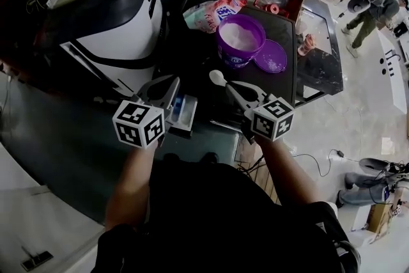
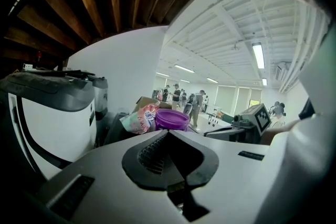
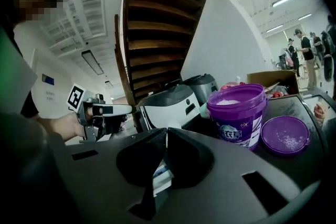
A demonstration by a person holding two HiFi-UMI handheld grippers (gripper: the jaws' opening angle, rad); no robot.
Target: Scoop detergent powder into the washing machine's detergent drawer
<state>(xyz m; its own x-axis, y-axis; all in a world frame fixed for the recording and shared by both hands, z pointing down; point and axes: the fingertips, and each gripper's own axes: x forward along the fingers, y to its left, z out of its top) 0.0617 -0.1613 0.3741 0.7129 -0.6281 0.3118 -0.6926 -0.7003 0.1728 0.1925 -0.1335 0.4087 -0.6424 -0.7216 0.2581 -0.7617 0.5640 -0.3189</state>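
1. Left claw: jaws recorded as pressed together with nothing between them. It is held over the left edge of the detergent drawer.
2. Right claw: jaws closed on the thin handle of a white scoop. The bowl is carried ahead of the jaw tips, just right of the drawer and short of the tub. Whether powder lies in the bowl cannot be told.
3. The drawer is seen open below the front of the white washing machine, with blue and white compartments exposed.
4. Purple detergent tub: uncovered on the dark table, with pale powder inside. Its lid is laid just beside it on the right.
5. Risks judged:
   - The handle is pinched only at the tips, so the scoop may roll and powder may be spilled on the table short of the drawer.
   - A tilt made too early would cause the same spill.
   - The wrong compartment may be filled.
   - The left claw may be struck, since it crowds the drawer.
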